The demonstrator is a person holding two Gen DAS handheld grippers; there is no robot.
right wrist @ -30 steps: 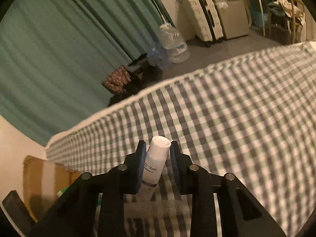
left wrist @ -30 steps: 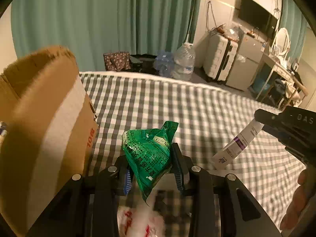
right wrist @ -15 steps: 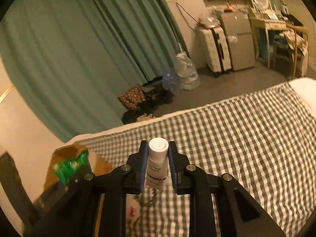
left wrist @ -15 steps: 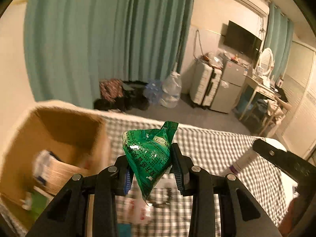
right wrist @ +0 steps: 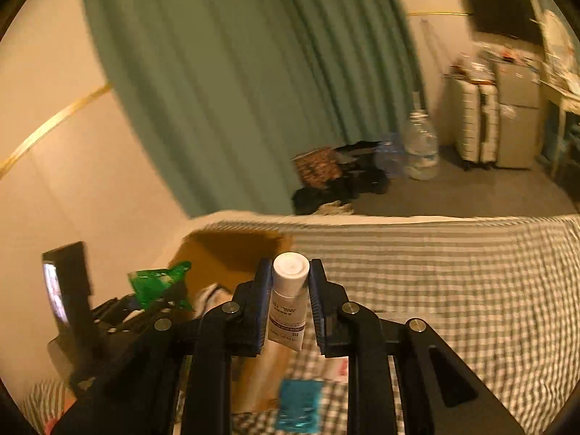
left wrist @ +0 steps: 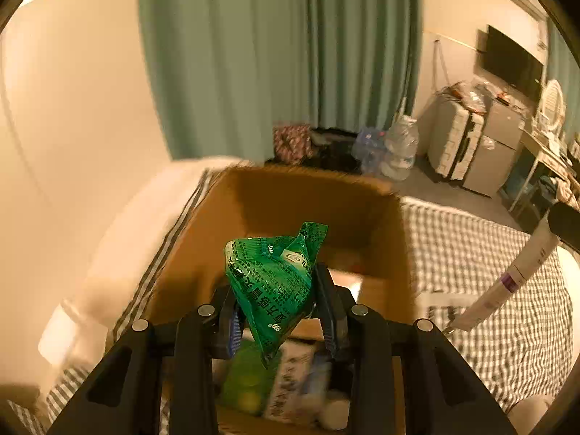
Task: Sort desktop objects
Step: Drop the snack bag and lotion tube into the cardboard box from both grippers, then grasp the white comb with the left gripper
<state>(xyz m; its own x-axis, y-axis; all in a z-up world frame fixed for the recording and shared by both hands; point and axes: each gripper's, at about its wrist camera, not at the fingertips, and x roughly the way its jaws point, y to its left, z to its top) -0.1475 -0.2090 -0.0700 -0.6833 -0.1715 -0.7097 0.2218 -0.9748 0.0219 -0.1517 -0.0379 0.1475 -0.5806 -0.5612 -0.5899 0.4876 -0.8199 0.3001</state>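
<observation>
Both loads now over the cardboard box

Left gripper (left wrist: 275,311), clamping the green sachet (left wrist: 273,282), has swung above the cardboard box (left wrist: 384,232); right gripper (right wrist: 290,301) follows, clenching the white tube (right wrist: 288,304)—drop-off looks imminent.

The cardboard box (left wrist: 308,195) is sitting on the bed (left wrist: 471,253), the packet (left wrist: 272,282) hanging above its opening. At three o'clock the tube (left wrist: 507,282) is hovering over the bed. At twelve o'clock, bottles (left wrist: 395,148) are standing before the curtain (left wrist: 272,54).

Place: a lived-in bedroom at home.
Bed (right wrist: 453,282): checked cover, at 4 o'clock.
Curtains (left wrist: 275,61): teal, at 12.
Suitcase (left wrist: 455,141), wall television (left wrist: 511,59): at 2.
</observation>
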